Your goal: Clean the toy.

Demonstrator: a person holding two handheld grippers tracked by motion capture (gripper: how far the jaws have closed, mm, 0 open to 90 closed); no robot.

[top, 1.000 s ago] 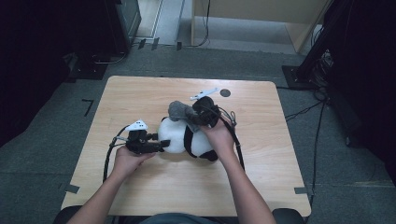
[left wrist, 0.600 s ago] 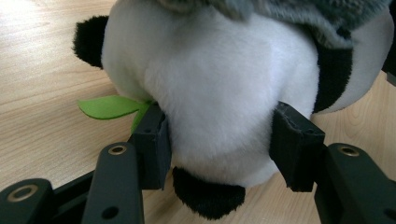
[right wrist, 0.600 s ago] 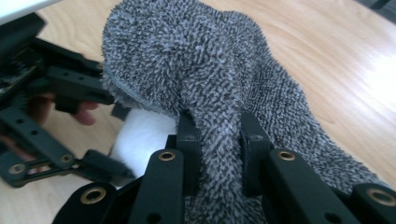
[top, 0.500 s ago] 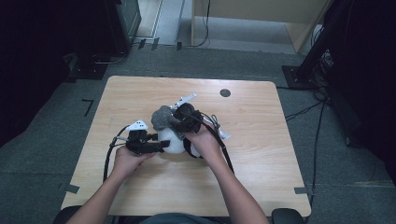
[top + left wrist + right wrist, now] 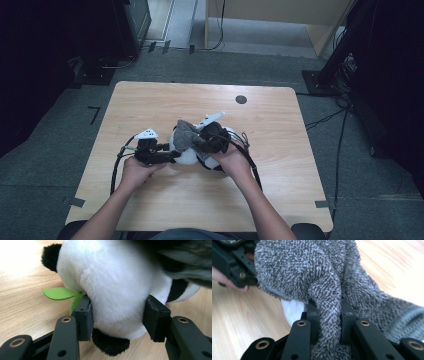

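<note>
A white and black panda plush (image 5: pixel 187 157) lies mid-table (image 5: pixel 150 100). My left gripper (image 5: pixel 170 155) holds it from the left. In the left gripper view its pads (image 5: pixel 84 315) press into the panda's white body (image 5: pixel 117 285) beside a green felt leaf (image 5: pixel 58 293), and the jaws have just been closing on it. My right gripper (image 5: pixel 199 140) is shut on a fuzzy grey cloth (image 5: pixel 186 133) draped over the top of the panda. In the right gripper view a fold of the grey cloth (image 5: pixel 312 270) is pinched between the jaws of the right gripper (image 5: pixel 329 312), with the left gripper (image 5: pixel 232 260) just beyond.
A small dark round hole (image 5: pixel 241 99) sits in the table near its far edge. Cables trail from both grippers across the wood. Grey carpet surrounds the table, with dark equipment stands at the far left and right.
My right gripper has carried the grey cloth leftward and slightly down, onto the panda and close to the left gripper. The left hand has stayed put.
</note>
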